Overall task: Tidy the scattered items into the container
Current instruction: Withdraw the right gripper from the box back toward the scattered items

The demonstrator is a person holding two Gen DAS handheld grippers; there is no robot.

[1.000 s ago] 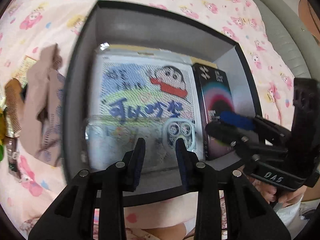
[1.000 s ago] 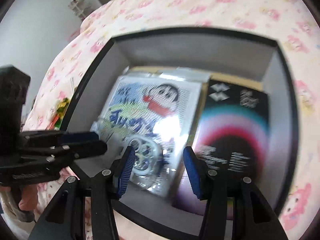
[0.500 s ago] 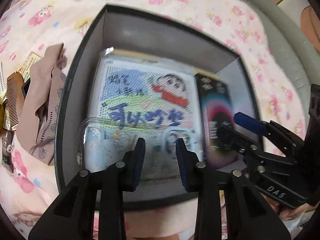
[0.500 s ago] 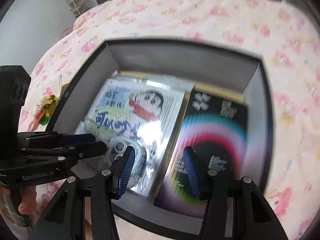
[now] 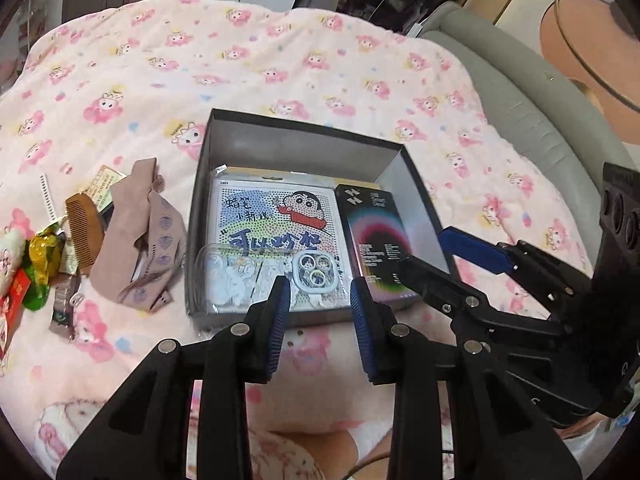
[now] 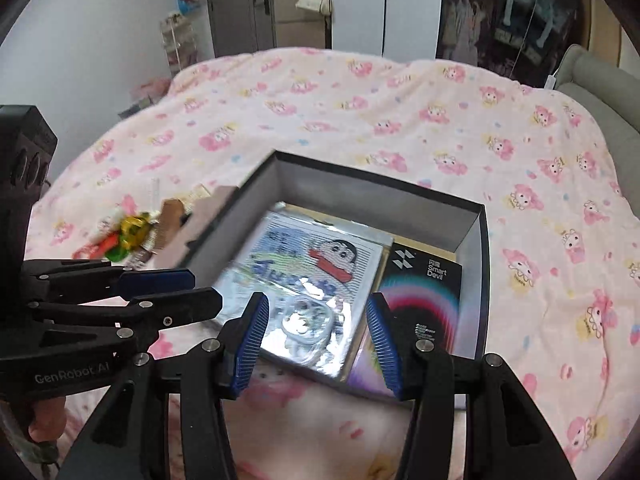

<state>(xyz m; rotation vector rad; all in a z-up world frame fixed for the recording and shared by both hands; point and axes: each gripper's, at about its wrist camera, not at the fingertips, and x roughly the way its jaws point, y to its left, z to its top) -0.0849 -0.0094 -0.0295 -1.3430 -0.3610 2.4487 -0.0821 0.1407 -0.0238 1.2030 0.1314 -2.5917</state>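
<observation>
The box (image 5: 224, 216) is an open, dark-walled carton with a grey inside, lying on the pink bedspread (image 5: 280, 60) at the centre of the left wrist view. The job looks partly done. Three things already lie flat on its floor: a cartoon card (image 5: 276, 224) fills the middle, a clear phone case (image 5: 240, 276) rests over the card's 6 o'clock end, and a black pack (image 5: 372, 240) with a rainbow ring lies touching the card at 3 o'clock.

Still outside, at 9 o'clock from the box, is the scatter: a beige sock (image 5: 140, 236) just beside the wall, then a brown comb (image 5: 82, 232), a green-and-yellow wrapper (image 5: 42, 264), a red packet (image 5: 12, 296) and a small dark sachet (image 5: 62, 308), with a paper slip (image 5: 102, 192) behind. These all look light, and the sock limp.

The left gripper (image 5: 318, 300) hangs over the box's 6 o'clock rim, fingers parted a moderate way and holding nothing. The right gripper (image 6: 316, 336) is at 4 o'clock from the box, fingers wider apart and likewise empty.
</observation>
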